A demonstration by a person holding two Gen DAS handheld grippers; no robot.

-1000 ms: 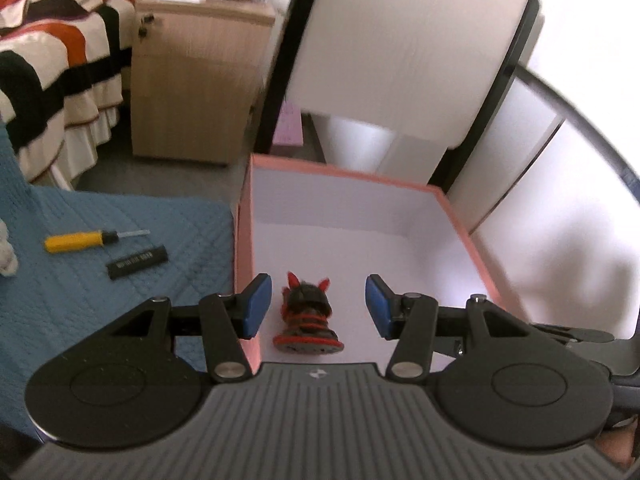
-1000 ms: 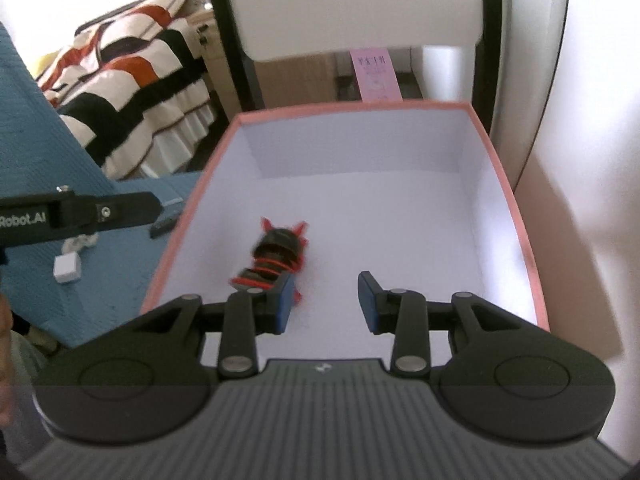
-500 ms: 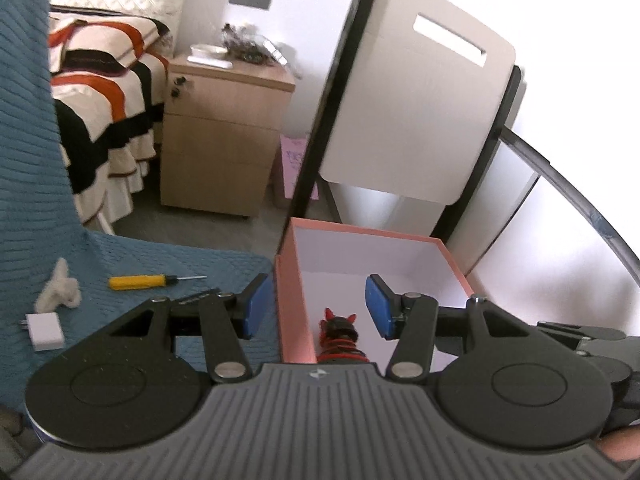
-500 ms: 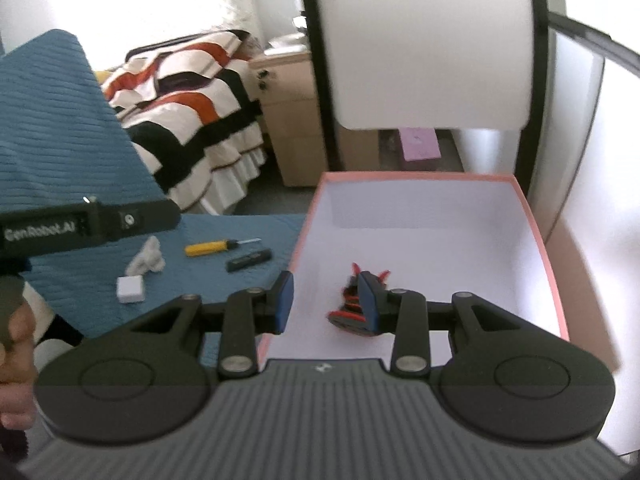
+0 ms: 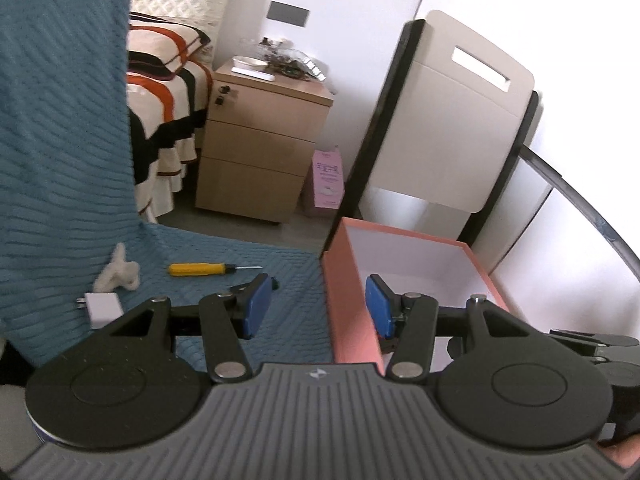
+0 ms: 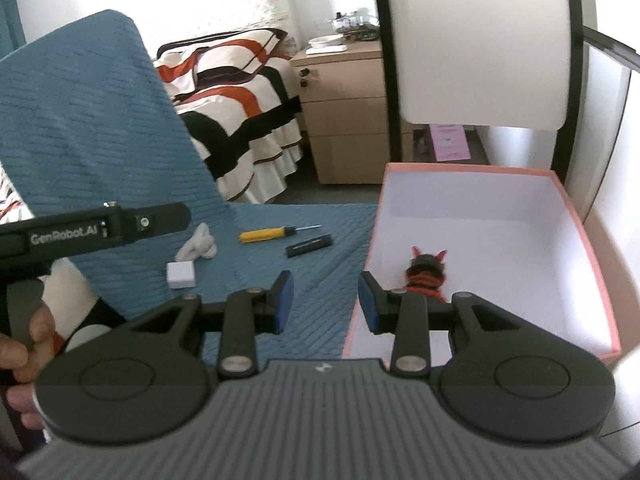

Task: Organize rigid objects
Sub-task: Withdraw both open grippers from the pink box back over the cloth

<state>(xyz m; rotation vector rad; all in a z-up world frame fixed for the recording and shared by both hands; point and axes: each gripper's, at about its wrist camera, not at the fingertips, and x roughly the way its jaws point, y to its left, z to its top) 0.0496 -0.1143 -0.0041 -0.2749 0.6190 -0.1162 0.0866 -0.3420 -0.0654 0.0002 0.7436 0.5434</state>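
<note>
Both tongs, left (image 5: 316,312) and right (image 6: 325,300), are spread apart with nothing between their pads, straddling the near left wall of the pink cardboard box with white interior (image 6: 600,280). The small black-and-red horned figurine (image 6: 426,276) stands on the box floor just beyond the right tongs; open floor surrounds it. On the blue quilted surface (image 6: 320,240) left of the box lie a yellow-handled screwdriver (image 6: 268,234), black bar (image 6: 309,245) and white cube (image 6: 181,274).
</note>
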